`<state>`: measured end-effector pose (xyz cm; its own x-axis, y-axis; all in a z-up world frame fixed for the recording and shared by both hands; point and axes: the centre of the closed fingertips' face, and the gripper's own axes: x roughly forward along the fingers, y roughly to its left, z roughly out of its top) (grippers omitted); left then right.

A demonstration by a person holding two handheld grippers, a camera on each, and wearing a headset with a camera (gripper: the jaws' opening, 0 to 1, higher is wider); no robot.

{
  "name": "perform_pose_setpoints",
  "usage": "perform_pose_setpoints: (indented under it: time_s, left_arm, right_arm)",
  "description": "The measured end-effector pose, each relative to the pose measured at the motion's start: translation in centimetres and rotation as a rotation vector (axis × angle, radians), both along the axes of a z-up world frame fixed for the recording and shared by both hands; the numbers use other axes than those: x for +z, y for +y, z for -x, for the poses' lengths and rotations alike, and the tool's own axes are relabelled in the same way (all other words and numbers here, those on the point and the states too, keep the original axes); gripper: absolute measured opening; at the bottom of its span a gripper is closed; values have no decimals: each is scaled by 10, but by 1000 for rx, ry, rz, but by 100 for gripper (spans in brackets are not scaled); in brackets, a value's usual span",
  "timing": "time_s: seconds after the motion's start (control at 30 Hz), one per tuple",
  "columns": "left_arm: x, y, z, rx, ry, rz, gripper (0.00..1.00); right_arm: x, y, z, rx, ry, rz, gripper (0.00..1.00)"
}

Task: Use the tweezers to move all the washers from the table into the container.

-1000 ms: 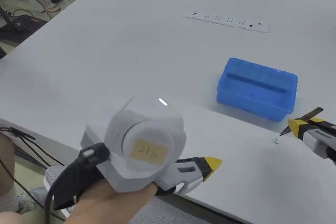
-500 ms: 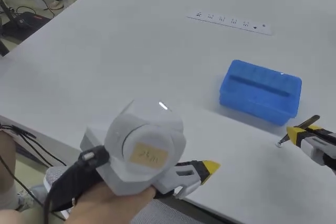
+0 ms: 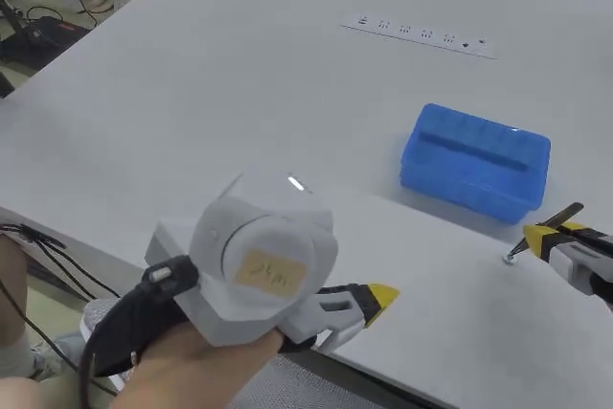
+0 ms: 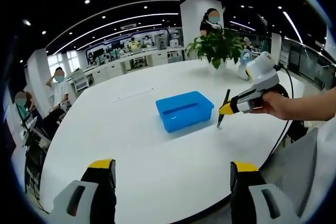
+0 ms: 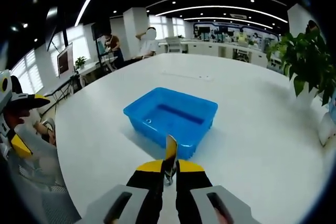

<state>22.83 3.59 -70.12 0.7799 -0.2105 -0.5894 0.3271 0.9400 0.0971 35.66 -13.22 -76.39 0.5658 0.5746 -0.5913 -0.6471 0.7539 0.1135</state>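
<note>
The blue container (image 3: pixel 476 160) stands on the white table, open side up. A small washer (image 5: pixel 148 121) lies inside it. My right gripper (image 3: pixel 548 236) is shut on the tweezers (image 3: pixel 536 234), just to the container's near right. The tweezers point down-left and their tip meets the table at a tiny washer (image 3: pixel 508 258). In the right gripper view the tweezers (image 5: pixel 169 153) stick up between the shut jaws, in front of the container (image 5: pixel 170 115). My left gripper (image 3: pixel 375 300) hangs open at the table's near edge, with nothing between its jaws (image 4: pixel 168 179).
A white power strip (image 3: pixel 420 35) lies on the table (image 3: pixel 239 93) beyond the container. Cables and chairs sit on the floor to the left. A potted plant (image 4: pixel 218 48) stands at the table's far end, and people stand in the room behind.
The right gripper has moved left and down, bringing the tweezers' tip onto the washer on the table. The left gripper has stayed about where it was.
</note>
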Motion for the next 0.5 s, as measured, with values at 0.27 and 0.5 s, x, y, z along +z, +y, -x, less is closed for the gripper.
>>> perform_pose_setpoints:
  time_s: [0.27, 0.5]
  left_arm:
    - [0, -1, 2, 5, 0, 3, 92]
    - [0, 0, 4, 5, -2, 0, 92]
  right_arm:
    - [28, 6, -4, 3, -41, -43, 4]
    - [53, 13, -12, -2, -77, -107, 4]
